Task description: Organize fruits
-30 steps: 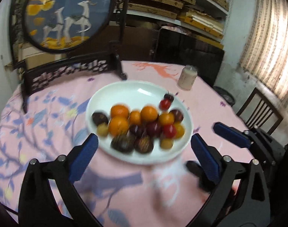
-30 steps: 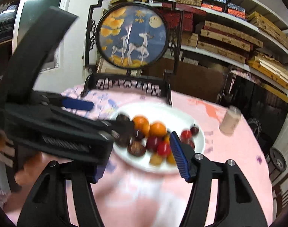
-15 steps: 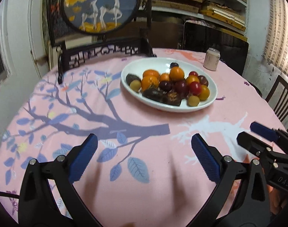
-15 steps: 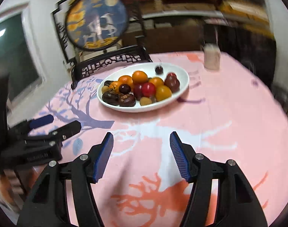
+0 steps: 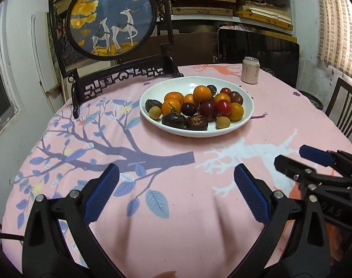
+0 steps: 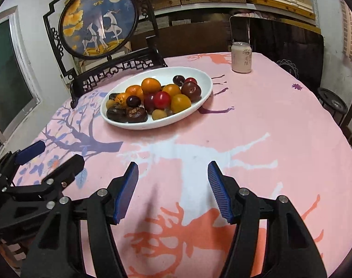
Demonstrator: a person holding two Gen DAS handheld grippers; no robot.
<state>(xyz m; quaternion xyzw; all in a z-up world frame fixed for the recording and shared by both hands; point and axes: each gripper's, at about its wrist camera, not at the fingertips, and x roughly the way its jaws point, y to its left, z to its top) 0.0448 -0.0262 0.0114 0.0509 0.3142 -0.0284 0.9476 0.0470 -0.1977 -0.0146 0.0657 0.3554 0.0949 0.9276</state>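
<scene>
Fruits (image 5: 196,108) sit piled on the white plate (image 5: 246,99), which rests on the pink tablecloth (image 5: 176,208) toward the far side of the table: oranges at back-left, dark plums and red ones mid, yellow ones on the right, two dark wrinkled pieces plus small tan ones along the near rim. Left gripper (image 5: 176,193) is spread wide, nothing btwn its blue pads (image 5: 102,193), low over the cloth near the table's front edge, well apart from the plate, which lies ahead and slightly right of its centre line. Right gripper (image 6: 173,190) is likewise spread, holding nothing, pads (image 6: 218,192) clear of the cloth w/ bare printed fabric ahead; from its view the plate (image 6: 199,97) lies ahead and to the left, well apart. The two grippers sit side by side near the front edge, each showing at the edge of the other's view. Open cloth runs btwn grippers and plate. Behind the plate, a dark carved stand w/ round deer screen (image 5: 111,18) sits just beside its far-left rim; a drink can (image 5: 250,73) stands upright near the far edge, right of the plate, apart from it. Chair back (image 5: 345,108) past the table's right edge.
</scene>
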